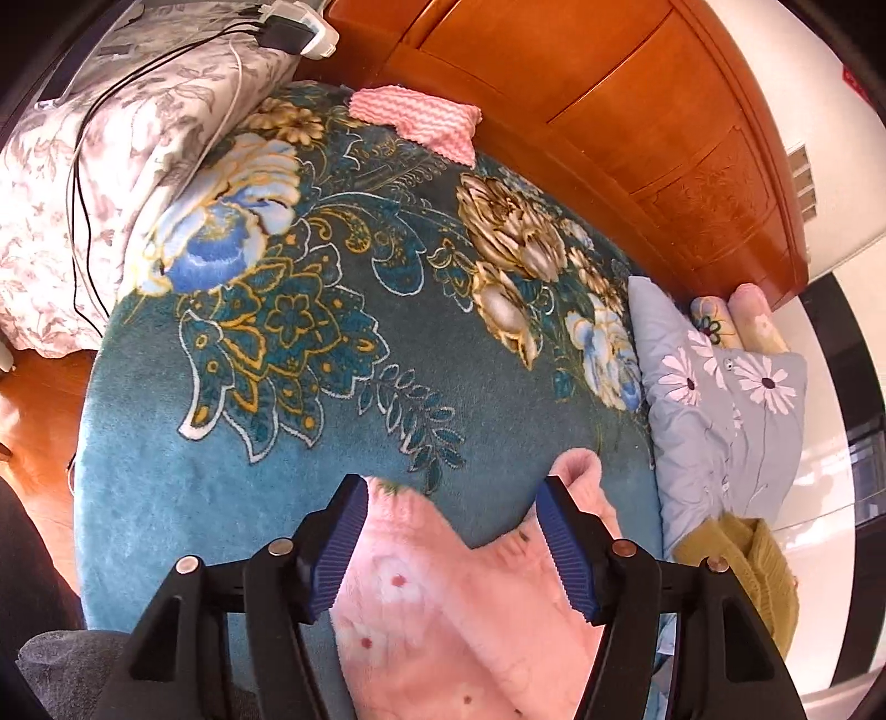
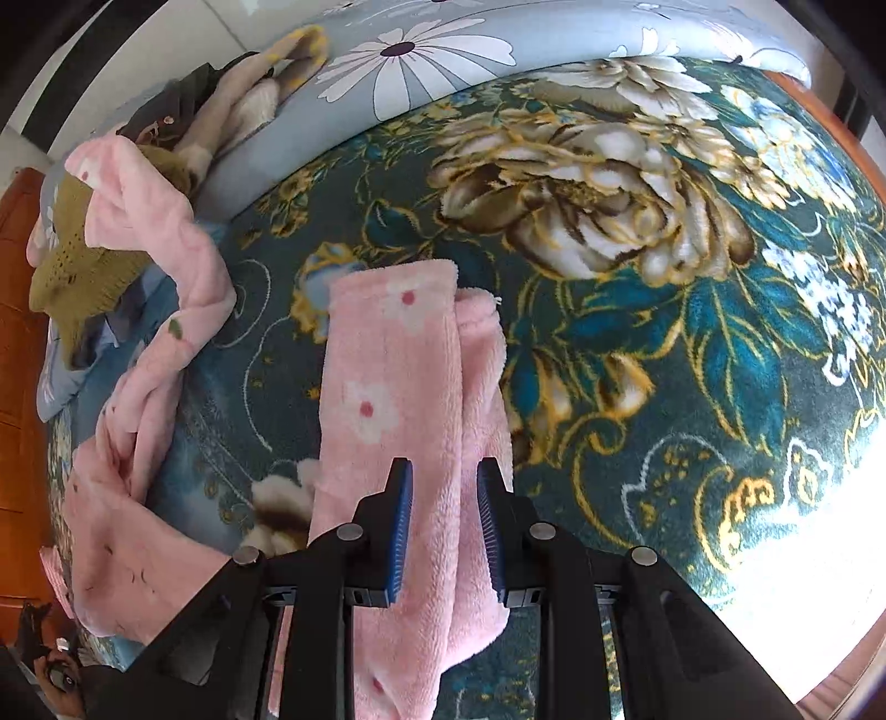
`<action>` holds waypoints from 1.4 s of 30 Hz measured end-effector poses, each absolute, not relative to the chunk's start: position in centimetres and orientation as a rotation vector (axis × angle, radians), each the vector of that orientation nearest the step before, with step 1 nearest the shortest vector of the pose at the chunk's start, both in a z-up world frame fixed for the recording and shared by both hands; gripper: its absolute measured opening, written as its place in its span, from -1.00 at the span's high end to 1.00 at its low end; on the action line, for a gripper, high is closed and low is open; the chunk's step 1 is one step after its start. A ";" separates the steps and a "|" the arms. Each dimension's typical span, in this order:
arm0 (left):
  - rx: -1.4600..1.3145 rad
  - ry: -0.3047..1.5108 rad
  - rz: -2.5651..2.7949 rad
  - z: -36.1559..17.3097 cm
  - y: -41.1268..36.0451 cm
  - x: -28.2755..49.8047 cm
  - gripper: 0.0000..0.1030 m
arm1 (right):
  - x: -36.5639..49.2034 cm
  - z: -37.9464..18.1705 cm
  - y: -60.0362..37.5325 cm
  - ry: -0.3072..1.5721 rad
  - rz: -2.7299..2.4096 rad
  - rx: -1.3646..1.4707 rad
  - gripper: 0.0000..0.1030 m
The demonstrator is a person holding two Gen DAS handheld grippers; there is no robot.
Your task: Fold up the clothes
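A pink fleece garment (image 1: 443, 598) with white flowers lies on the teal floral blanket (image 1: 332, 277). My left gripper (image 1: 451, 487) hovers over its upper edge, its jaws wide open and its blue pads clear of the cloth. In the right wrist view a folded strip of the pink fleece garment (image 2: 387, 387) runs up the teal blanket (image 2: 664, 332). My right gripper (image 2: 444, 465) stands over this strip with a narrow gap between the pads, which grip nothing. More pink fleece (image 2: 160, 221) is draped in a crumpled line at the left.
An olive knit (image 2: 83, 266) lies on a grey-blue daisy quilt (image 2: 443, 55) beside the fleece. A folded pink zigzag cloth (image 1: 415, 116) rests at the far edge by the wooden furniture (image 1: 609, 111). A grey floral pillow (image 1: 111, 166) carries cables and a charger (image 1: 293, 27).
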State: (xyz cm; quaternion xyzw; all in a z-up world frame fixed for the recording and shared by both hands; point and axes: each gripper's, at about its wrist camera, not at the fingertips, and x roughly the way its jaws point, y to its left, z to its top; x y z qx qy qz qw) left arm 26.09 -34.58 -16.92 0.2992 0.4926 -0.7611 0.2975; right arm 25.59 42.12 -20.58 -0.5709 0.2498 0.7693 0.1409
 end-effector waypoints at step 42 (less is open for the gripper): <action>1.702 1.014 -2.103 -23.4 -21.4 19.4 -0.31 | 42.4 -18.7 55.7 1.037 1.813 -1.258 0.95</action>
